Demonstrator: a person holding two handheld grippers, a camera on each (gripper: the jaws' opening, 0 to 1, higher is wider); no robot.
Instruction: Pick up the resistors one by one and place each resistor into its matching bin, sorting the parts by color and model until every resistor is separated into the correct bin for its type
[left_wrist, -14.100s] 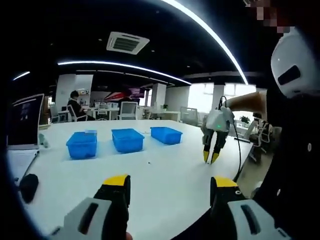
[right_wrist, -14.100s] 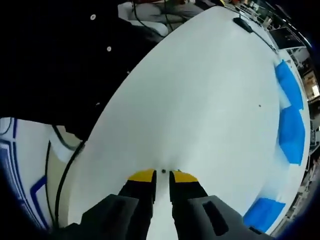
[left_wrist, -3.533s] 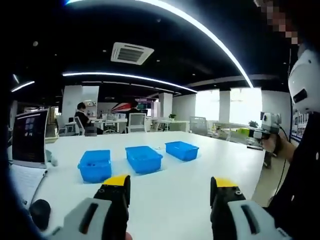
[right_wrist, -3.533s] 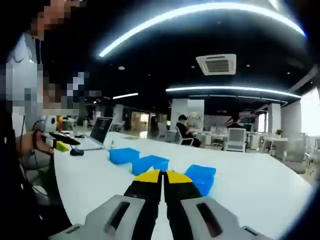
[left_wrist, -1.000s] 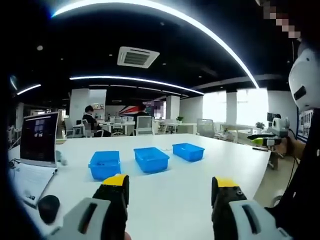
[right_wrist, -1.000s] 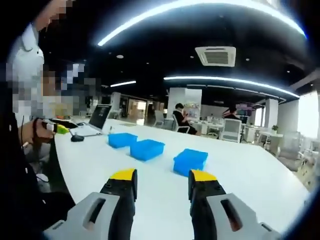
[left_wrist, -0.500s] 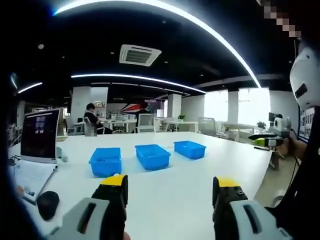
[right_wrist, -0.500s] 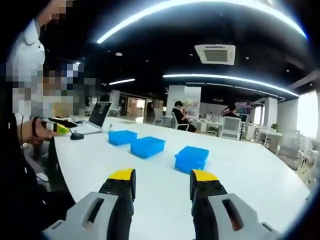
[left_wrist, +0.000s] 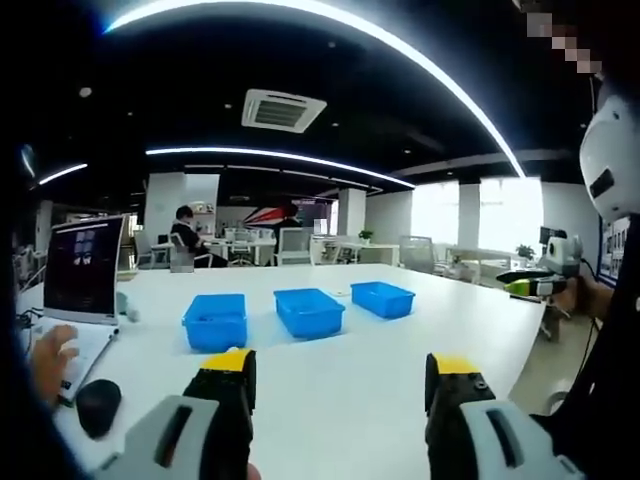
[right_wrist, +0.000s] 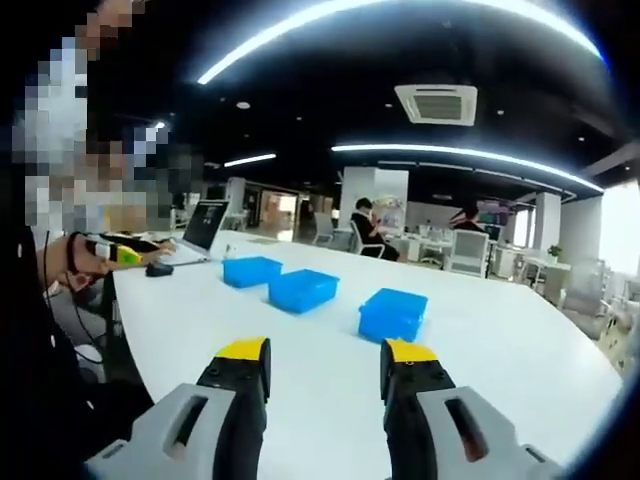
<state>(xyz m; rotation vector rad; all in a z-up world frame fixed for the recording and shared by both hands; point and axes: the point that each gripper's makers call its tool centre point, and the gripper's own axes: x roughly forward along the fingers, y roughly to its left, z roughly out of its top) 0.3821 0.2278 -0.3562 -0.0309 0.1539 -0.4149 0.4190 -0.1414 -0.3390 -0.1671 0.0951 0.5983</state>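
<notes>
Blue bins (left_wrist: 309, 311) sit well beyond both grippers' open jaws.

In my left gripper view, three bins stand in a row on the tabletop (left_wrist: 330, 390): the left bin (left_wrist: 214, 321), the middle bin (left_wrist: 310, 311) and the right bin (left_wrist: 382, 298), receding rightward. A laptop (left_wrist: 82, 268) sits left of them, a mouse (left_wrist: 98, 407) before it, with a person's hand (left_wrist: 50, 358) beside it.
</notes>
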